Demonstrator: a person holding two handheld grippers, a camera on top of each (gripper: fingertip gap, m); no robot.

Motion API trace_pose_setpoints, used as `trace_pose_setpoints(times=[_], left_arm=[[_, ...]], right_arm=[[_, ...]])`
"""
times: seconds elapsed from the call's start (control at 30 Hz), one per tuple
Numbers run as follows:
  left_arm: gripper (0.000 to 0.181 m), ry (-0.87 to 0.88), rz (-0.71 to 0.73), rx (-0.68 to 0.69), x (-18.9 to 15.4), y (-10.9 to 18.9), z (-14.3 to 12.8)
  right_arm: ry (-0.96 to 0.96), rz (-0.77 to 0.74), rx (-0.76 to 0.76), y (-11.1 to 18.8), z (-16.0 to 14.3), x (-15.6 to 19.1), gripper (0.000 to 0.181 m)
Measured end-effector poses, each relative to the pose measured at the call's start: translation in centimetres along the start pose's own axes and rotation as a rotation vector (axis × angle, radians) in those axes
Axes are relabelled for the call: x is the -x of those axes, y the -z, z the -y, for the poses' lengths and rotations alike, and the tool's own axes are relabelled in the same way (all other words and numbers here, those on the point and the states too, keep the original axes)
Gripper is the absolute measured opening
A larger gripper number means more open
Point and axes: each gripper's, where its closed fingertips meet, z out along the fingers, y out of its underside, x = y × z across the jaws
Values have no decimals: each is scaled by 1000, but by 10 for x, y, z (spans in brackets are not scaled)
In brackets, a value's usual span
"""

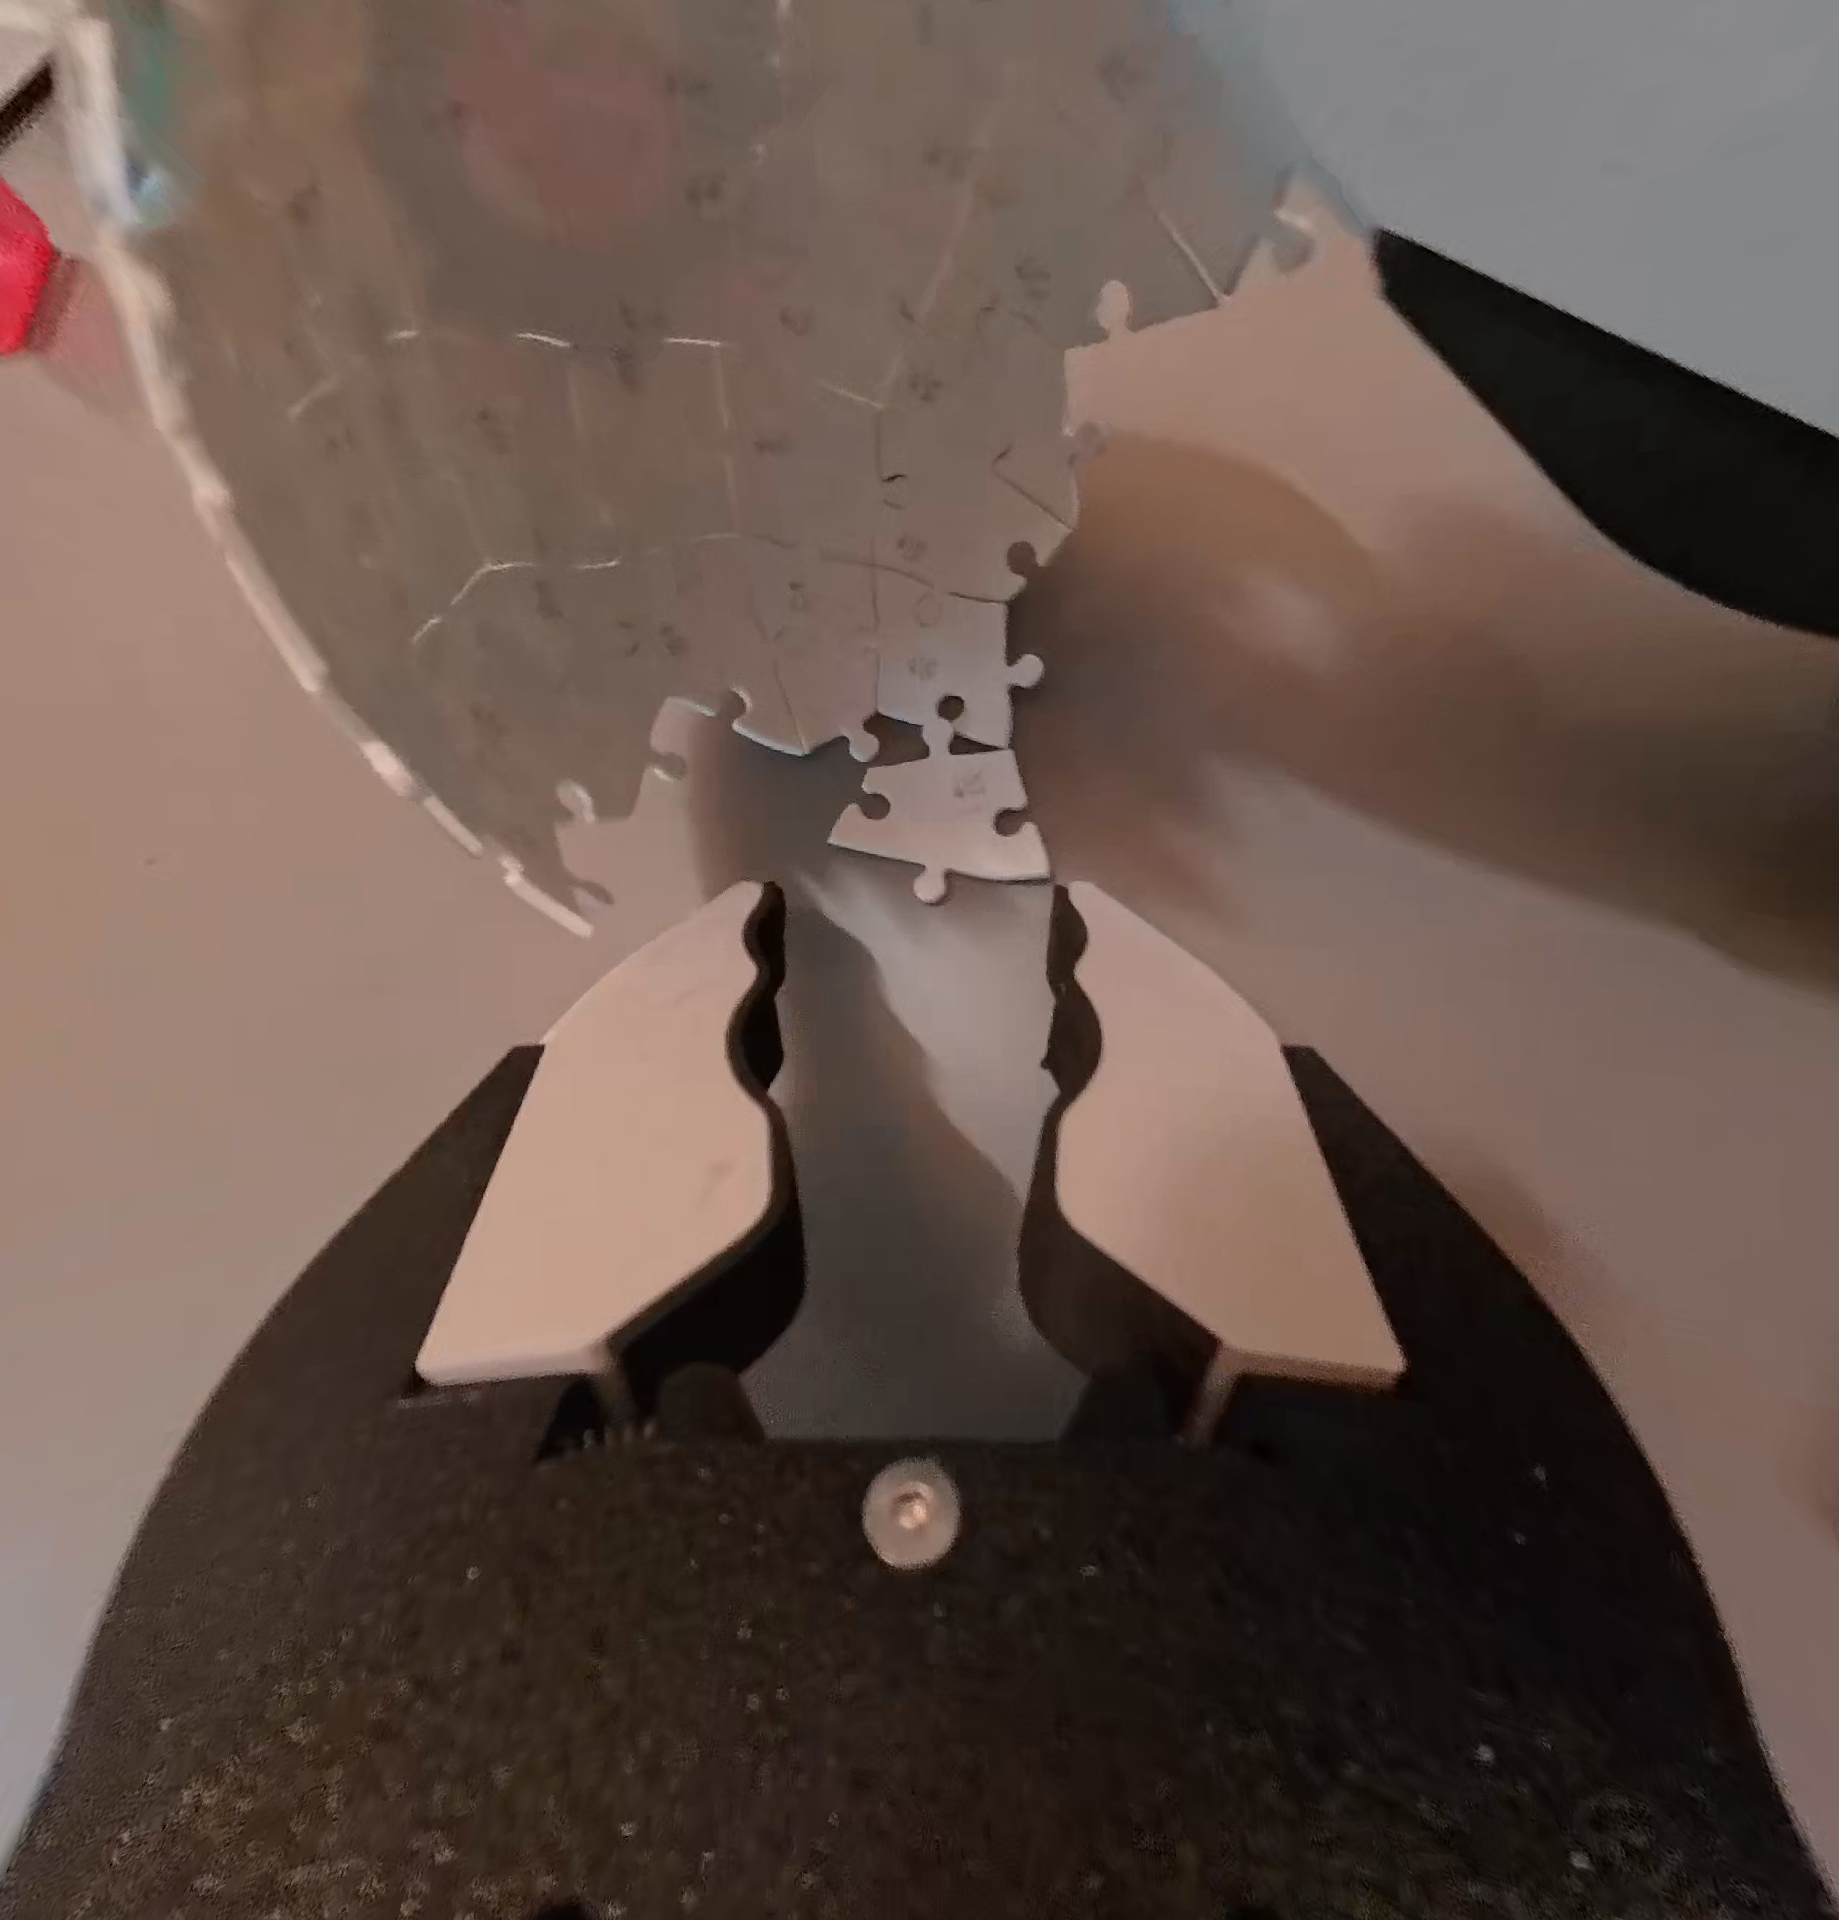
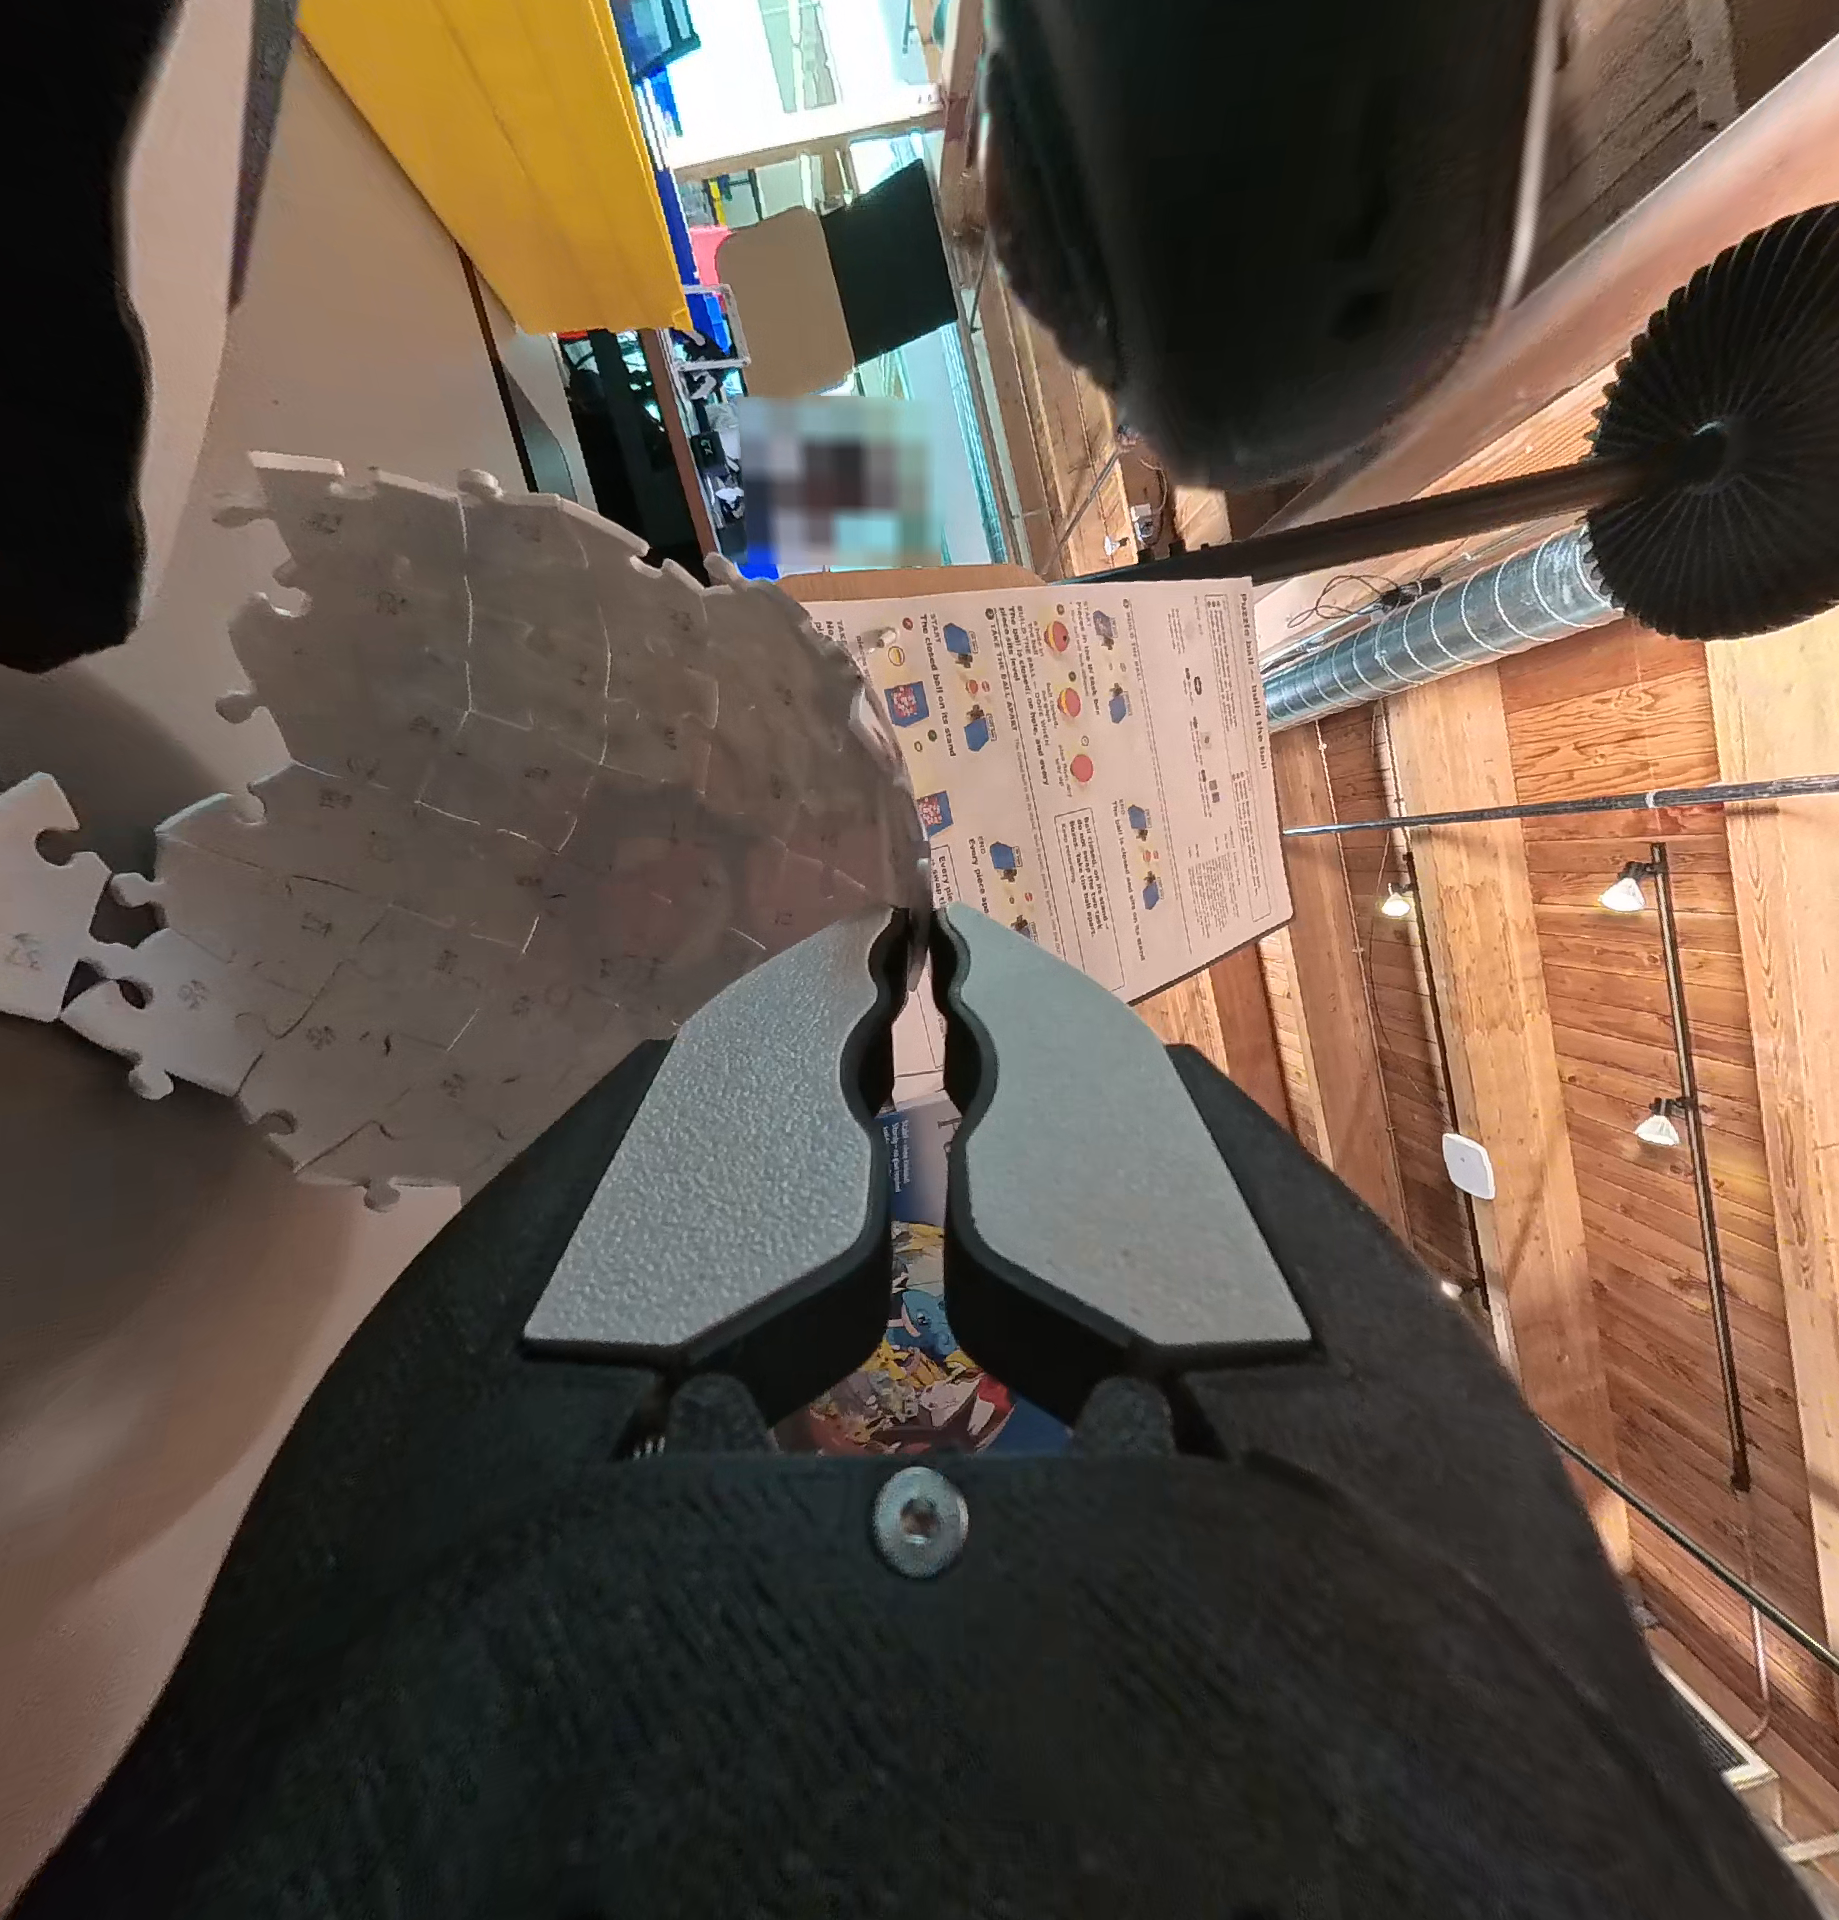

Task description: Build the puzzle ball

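Grey curved shell of interlocked plastic puzzle pieces (image 2: 499, 831) fills the left centre, its rim pinched by the right gripper (image 2: 925, 935). Left gripper (image 1: 915, 925) gapes empty at lower centre, below a half-seated loose piece (image 1: 946, 810). Next, probably: press that piece home.

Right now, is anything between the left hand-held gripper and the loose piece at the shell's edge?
Nothing visible. The left hand-held gripper, open, sits just short of the loose piece by the puzzle shell. A blurred hand is alongside, not between.
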Motion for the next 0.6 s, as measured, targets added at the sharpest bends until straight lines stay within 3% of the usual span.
trace_pose_setpoints(times=[0.23, 0.4, 0.6], left_arm=[[45, 50, 140, 1, 22, 2, -2], [41, 92, 41, -32, -1, 4, 3], [45, 186, 0, -4, -6, -4, 2]], right_arm=[[-2, 0, 2, 0, -1, 0, 4], [1, -2, 1, 1, 0, 0, 4], [-4, -2, 0, 1, 0, 0, 4]])
